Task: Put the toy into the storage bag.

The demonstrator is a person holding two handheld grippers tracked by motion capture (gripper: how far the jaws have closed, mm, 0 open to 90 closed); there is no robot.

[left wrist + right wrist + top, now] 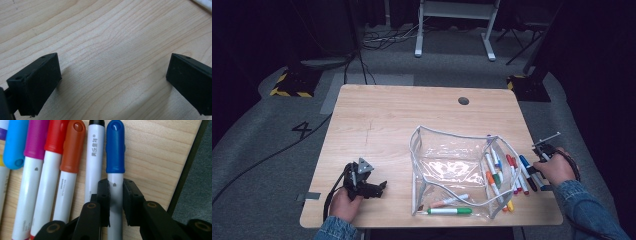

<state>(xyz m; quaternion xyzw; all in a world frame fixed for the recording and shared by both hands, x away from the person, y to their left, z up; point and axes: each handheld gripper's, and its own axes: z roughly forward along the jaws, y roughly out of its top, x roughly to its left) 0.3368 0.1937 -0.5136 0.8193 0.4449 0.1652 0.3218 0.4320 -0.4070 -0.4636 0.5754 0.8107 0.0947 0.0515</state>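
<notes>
A row of markers lies side by side at the table's right edge; the blue-capped marker (115,147) is the rightmost, seen from above as the blue marker (525,164). My right gripper (116,192) is shut on its white barrel just below the cap, both pads against it while it lies on the wood. In the high view the right gripper (537,175) sits under the person's hand. A clear zip pouch (414,170) stands open mid-table with a green marker (449,211) and others inside. My left gripper (382,186) rests at the front left; in its own view the left gripper (112,82) is open over bare wood.
The table's right edge (186,167) runs close beside the blue marker, with grey floor past it. Red, orange and magenta markers (72,150) lie tight against its left. A round cable hole (463,100) sits at the back of the table.
</notes>
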